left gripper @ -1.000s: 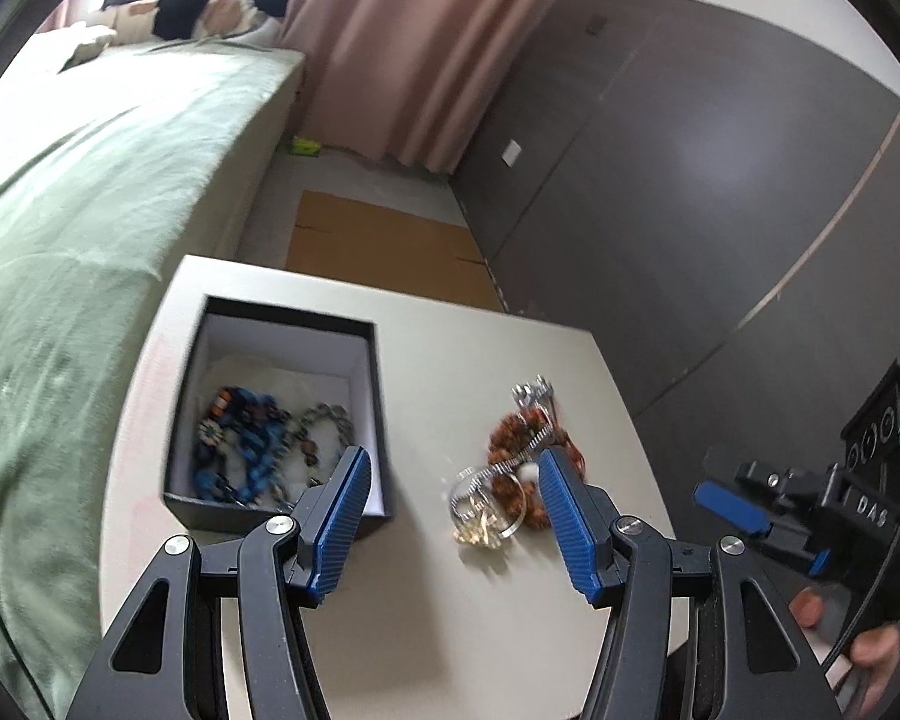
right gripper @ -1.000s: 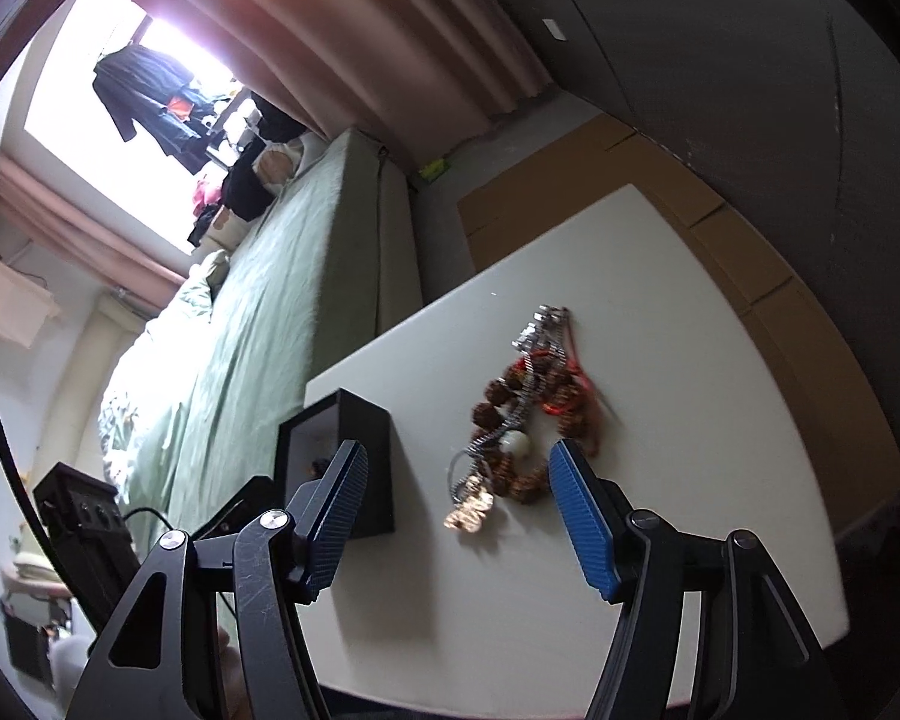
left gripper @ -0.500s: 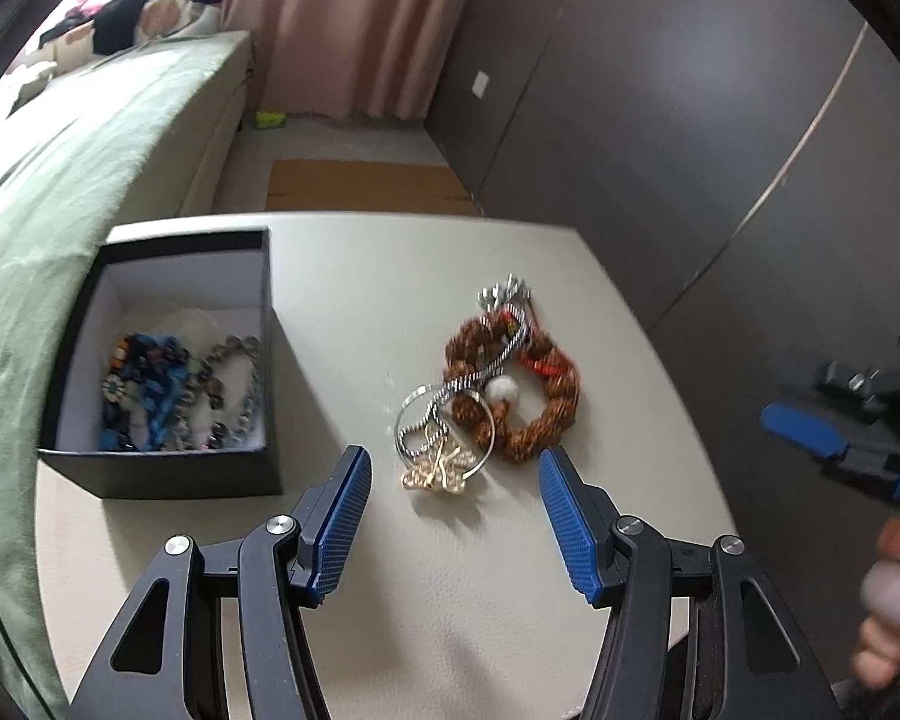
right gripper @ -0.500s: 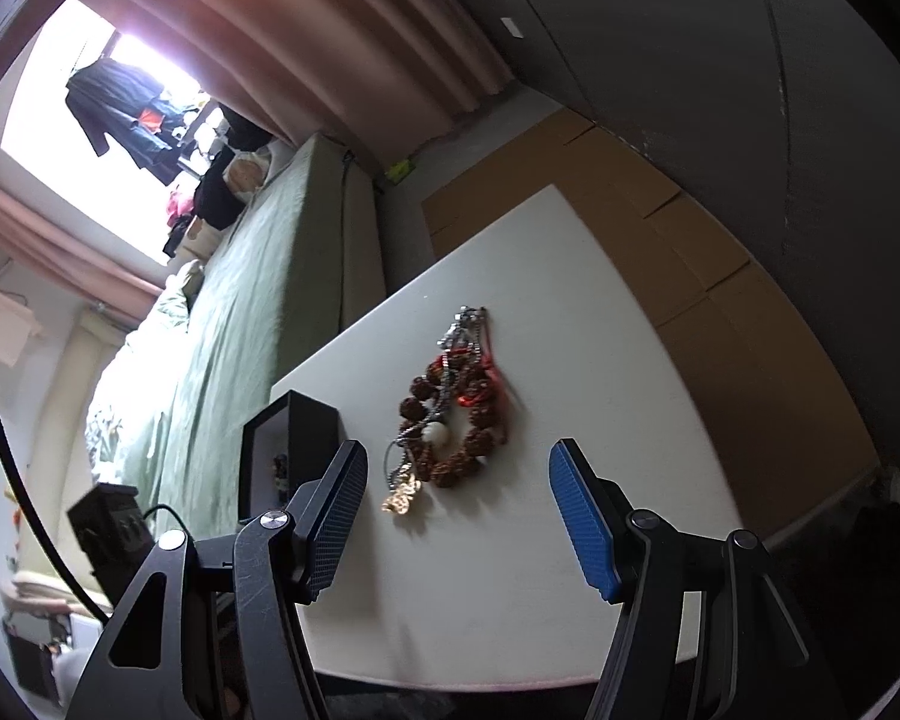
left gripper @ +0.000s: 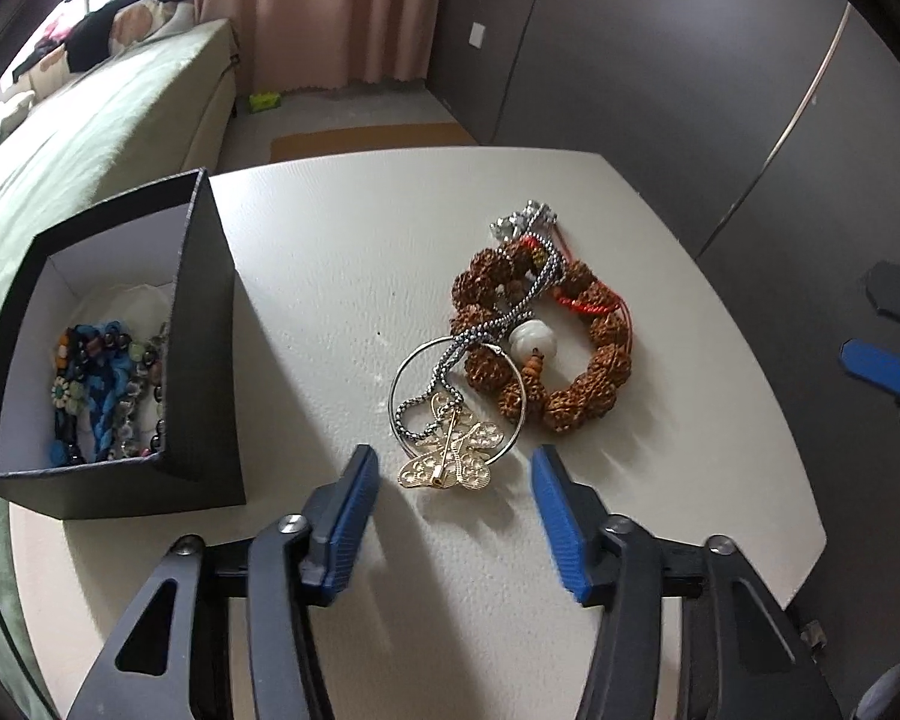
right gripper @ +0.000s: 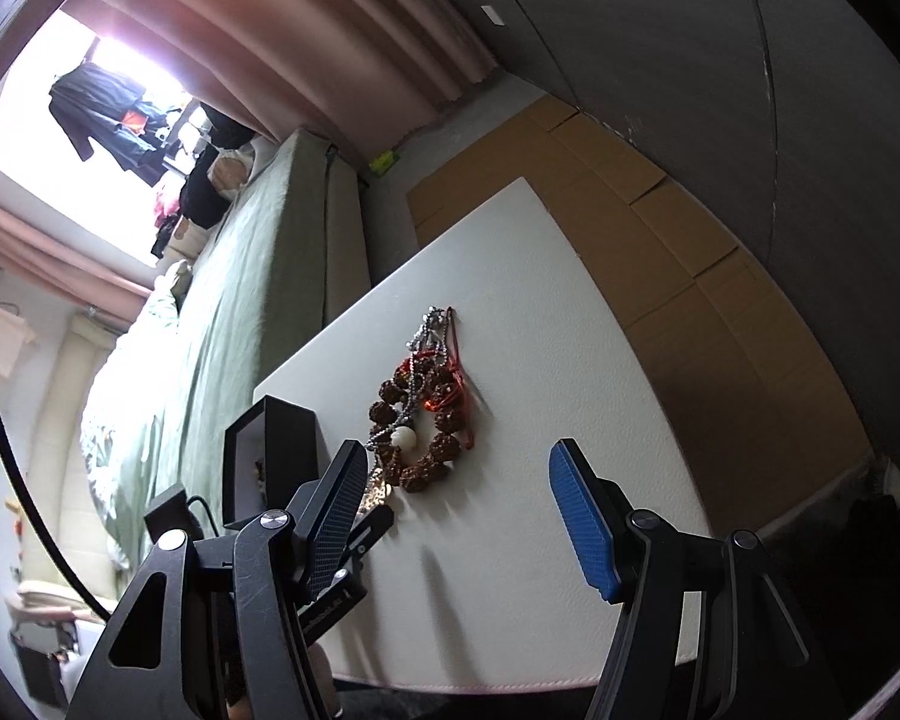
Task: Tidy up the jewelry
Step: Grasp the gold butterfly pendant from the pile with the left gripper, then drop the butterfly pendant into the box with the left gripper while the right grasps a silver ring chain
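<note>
Left gripper (left gripper: 453, 468) and right gripper (right gripper: 456, 480) both gape wide.

Spread left tool (left gripper: 455, 480) before gold butterfly brooch (left gripper: 453, 457)

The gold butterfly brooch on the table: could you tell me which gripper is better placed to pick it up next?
Probably the left gripper: it is open, with the gold butterfly brooch right between its fingertips. The right gripper is open too, but off toward the table edge.

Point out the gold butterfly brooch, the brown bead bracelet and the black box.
gold butterfly brooch (left gripper: 450, 456), left wrist view, centre of its wings.
brown bead bracelet (left gripper: 609, 360), left wrist view, a bead on its right side.
black box (left gripper: 204, 324), left wrist view, its outer right wall.
</note>
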`<state>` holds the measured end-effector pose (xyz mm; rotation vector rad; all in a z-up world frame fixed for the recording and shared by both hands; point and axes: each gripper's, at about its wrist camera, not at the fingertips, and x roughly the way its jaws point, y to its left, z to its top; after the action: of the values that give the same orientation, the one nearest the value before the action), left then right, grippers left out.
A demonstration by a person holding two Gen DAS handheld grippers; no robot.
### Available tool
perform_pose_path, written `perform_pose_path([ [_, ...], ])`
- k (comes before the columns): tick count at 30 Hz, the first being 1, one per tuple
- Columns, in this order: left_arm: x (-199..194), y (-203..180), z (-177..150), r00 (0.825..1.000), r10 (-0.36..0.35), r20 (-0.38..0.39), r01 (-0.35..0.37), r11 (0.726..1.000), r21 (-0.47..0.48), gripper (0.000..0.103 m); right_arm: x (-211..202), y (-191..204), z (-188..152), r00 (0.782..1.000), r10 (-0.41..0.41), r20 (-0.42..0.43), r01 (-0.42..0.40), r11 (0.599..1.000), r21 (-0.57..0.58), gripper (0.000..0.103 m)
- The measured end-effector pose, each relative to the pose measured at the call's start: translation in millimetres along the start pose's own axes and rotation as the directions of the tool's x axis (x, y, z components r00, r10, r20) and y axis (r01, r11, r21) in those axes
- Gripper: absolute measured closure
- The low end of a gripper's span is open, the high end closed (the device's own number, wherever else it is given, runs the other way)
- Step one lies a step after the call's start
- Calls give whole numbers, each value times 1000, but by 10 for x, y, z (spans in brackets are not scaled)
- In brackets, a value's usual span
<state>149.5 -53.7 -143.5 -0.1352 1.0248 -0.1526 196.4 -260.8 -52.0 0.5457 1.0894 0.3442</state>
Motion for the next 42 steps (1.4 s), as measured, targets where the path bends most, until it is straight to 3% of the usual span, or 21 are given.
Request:
perform_pose_path([
  [4, 15, -5, 14, 1000, -3, 2, 3, 1000, 4, 71, 40, 16, -10, 1000, -12, -8, 12, 1000, -3, 39],
  [9, -44, 18, 4, 999, -35, 11, 35, 999, -6, 71, 98, 78, -61, 999, -21, -27, 21, 1000, -19, 39],
  [15, -366, 101, 24, 995, -65, 78, 67, 997, -28, 71, 188, 139, -108, 998, -27, -51, 25, 999, -37, 39],
  [30, -960, 629, 122, 974, -62, 217, 97, 983, -153, 71, 658, 390, -262, 989, 20, -147, -31, 997, -74, 39],
  [35, -1009, 802, 169, 970, -61, 235, 108, 976, -191, 71, 899, 456, -284, 978, 63, -201, -76, 996, -57, 50],
  [38, -994, 877, 199, 970, -56, 235, 106, 973, -207, 71, 1040, 497, -301, 974, 43, -222, -58, 996, -63, 52],
  [42, -999, 941, 229, 970, -48, 240, 101, 971, -215, 71, 1238, 527, -332, 963, 46, -264, -61, 997, -47, 63],
])
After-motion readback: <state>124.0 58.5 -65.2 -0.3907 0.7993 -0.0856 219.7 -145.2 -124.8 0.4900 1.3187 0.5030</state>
